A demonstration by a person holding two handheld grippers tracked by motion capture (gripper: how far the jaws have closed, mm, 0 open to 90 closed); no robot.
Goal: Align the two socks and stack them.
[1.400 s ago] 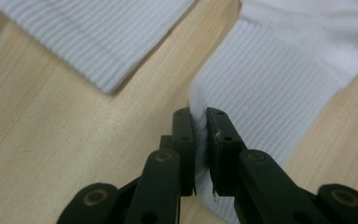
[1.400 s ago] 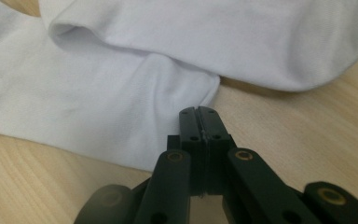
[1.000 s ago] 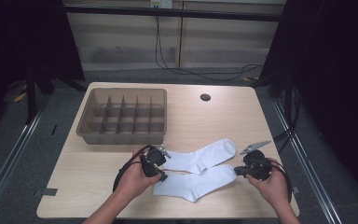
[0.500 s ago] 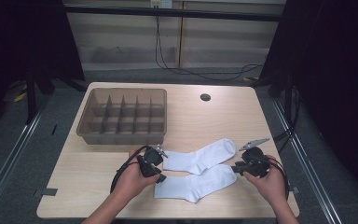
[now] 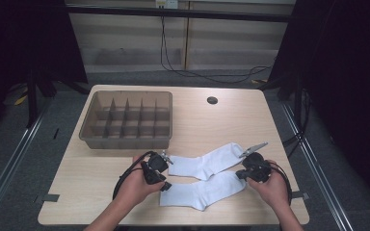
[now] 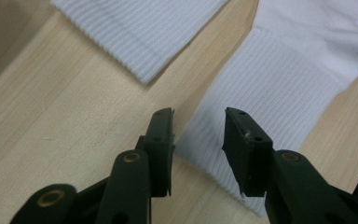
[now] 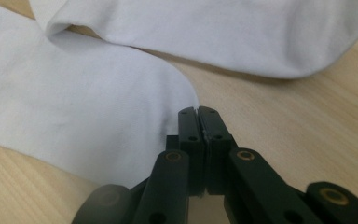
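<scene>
Since both are thin knit cotton, the near sock and far sock will handle light, limp and non-slip: no stiffness, they drape and fold the moment they leave the counter. Nothing fragile. Best hold is the ribbed cuff, thickest layer, pinch both walls at once; a toe pinch works but the fabric is thinner there.

Location: both socks lie flat near the counter's front edge, side by side and touching, cuffs left, toes right. Divided tray sits at the back-left corner, well apart.

Left tool: jaws partly apart, straddling the near sock's cuff corner, pads not pressing on it. Right tool: jaws shut together at the near sock's toe edge; can't tell if any fabric is caught.

Versus a second ago: left jaws have just been opening, cuff between them. Right jaws parted briefly, closed again. Socks and hands in the same spots.
</scene>
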